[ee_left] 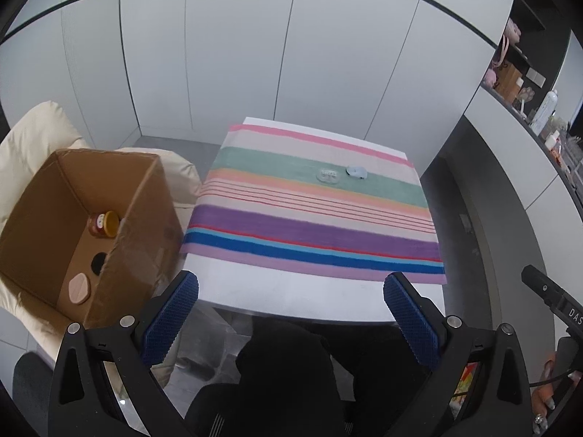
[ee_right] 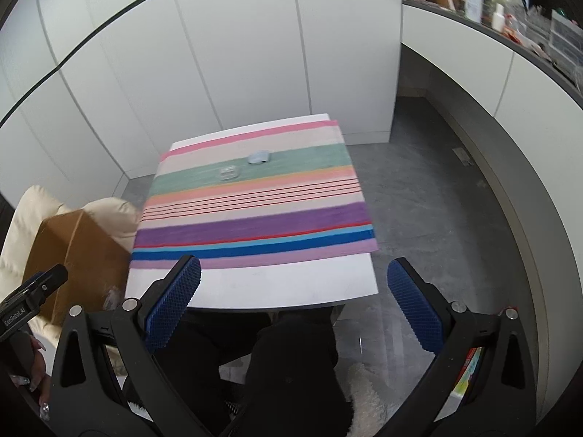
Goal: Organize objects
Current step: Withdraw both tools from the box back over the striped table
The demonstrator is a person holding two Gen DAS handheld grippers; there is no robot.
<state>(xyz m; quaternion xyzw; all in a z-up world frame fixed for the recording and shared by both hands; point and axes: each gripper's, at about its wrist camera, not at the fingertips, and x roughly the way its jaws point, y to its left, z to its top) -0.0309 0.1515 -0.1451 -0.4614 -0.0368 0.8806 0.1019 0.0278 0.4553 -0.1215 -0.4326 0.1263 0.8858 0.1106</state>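
Observation:
A clear round lidded container point(ee_left: 328, 176) and a pale blue small object point(ee_left: 356, 172) lie on the green stripe of the striped cloth point(ee_left: 313, 225) on the white table. They show in the right wrist view too, the clear container point(ee_right: 228, 173) and the blue object point(ee_right: 259, 156). An open cardboard box point(ee_left: 120, 240) stands left of the table with a small jar point(ee_left: 104, 224) and a pink oval piece point(ee_left: 78, 288) inside. My left gripper point(ee_left: 291, 295) is open and empty, held back over the table's near edge. My right gripper point(ee_right: 293, 282) is open and empty, also near the front edge.
The box point(ee_right: 83, 255) rests on a cream cushioned seat point(ee_left: 32, 134). White wall panels stand behind the table. A curved counter point(ee_left: 539, 138) with bottles and clutter runs along the right. The person's dark-clothed legs point(ee_right: 291, 364) are below the table edge.

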